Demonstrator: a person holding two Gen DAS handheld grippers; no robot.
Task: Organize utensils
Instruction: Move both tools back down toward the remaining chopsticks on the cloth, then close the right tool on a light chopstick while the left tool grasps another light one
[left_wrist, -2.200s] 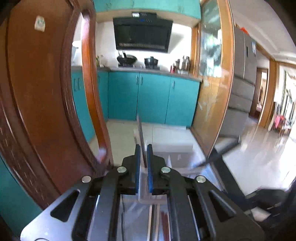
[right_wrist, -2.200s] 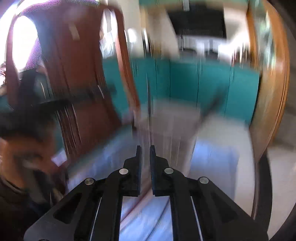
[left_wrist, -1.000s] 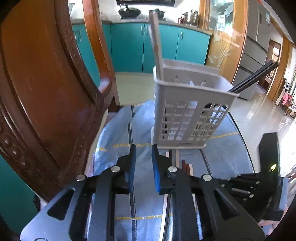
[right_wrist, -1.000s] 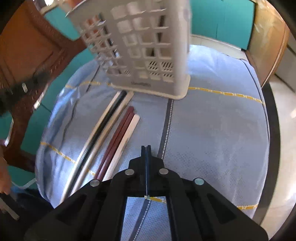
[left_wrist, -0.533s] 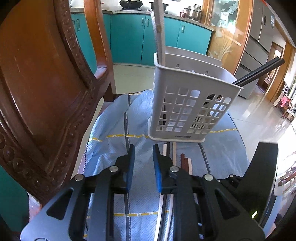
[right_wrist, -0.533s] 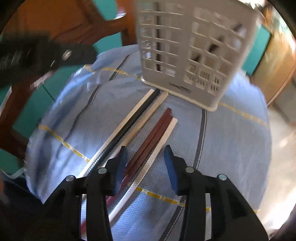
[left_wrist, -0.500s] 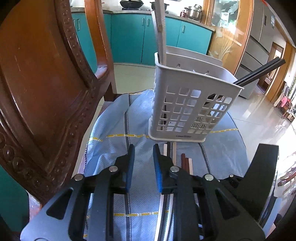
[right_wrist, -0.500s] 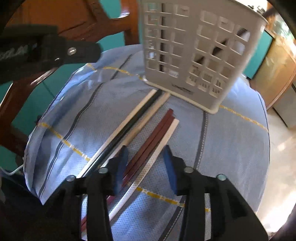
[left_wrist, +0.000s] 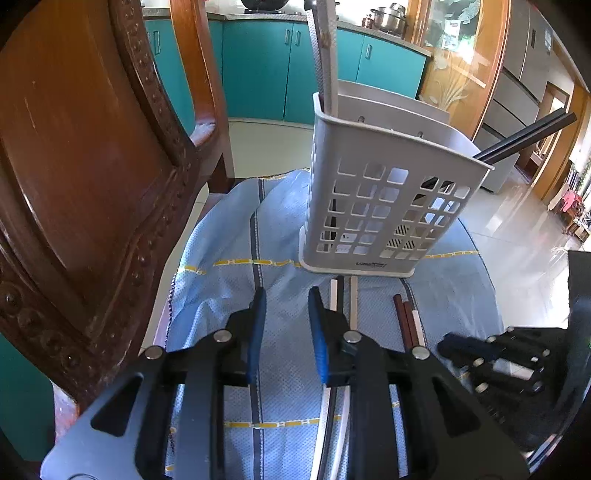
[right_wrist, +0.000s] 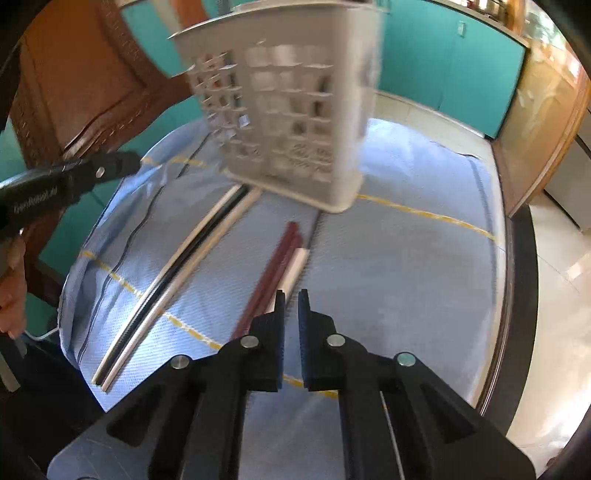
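Note:
A white slotted utensil basket (left_wrist: 388, 206) (right_wrist: 295, 122) stands on the blue cloth. Pale chopsticks (left_wrist: 327, 55) stick up from its left corner and black ones (left_wrist: 528, 136) lean out on the right. On the cloth in front lie a white-black-white bundle (right_wrist: 207, 243) (left_wrist: 343, 295), a dark red pair (right_wrist: 277, 258) (left_wrist: 402, 317) and one white chopstick (right_wrist: 293, 266). My left gripper (left_wrist: 286, 306) hovers left of the bundle, jaws opening, nothing between them. My right gripper (right_wrist: 291, 299) sits just right of the white chopstick, jaws closing to a slit with nothing in it.
A carved wooden chair (left_wrist: 92, 166) rises close on the left. The round table's dark rim (right_wrist: 513, 258) runs along the right, with tiled floor beyond. A person's hand (right_wrist: 11, 280) shows at the left edge. Teal cabinets stand behind.
Both grippers came down from holding chopsticks upright to the cloth. The right jaws opened over the red pair, then closed again further right. The left jaws widened slightly.

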